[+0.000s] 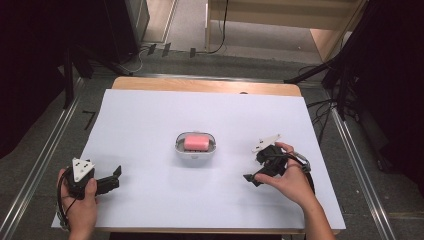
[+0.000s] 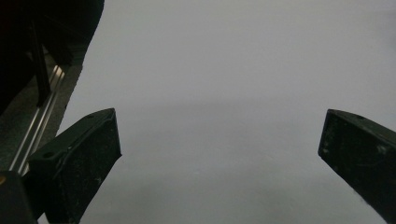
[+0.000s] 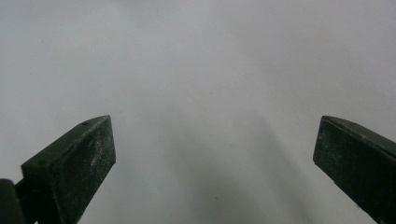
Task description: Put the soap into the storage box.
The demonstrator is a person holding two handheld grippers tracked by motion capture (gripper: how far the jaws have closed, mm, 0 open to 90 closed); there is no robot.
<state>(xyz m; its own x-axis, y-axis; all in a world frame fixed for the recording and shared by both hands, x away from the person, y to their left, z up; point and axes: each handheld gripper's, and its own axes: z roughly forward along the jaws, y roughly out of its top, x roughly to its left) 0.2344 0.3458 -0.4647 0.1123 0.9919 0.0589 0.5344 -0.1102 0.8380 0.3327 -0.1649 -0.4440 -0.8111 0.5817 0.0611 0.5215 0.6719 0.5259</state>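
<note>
white sheet (image 1: 150,125) backs a pink soap (image 1: 196,142) in its dish (image 1: 195,155); left gripper (image 1: 116,176) at seven o'clock, right gripper (image 1: 254,172) at four, both gaping, empty, seemingly parked clear.

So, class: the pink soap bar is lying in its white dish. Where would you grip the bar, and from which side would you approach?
Grip the pink soap bar across its short width, on the near and far long edges, coming straight down from above. It lies flat in the white dish, whose raised rim probably blocks a level approach, while the bar's top is exposed.
</note>
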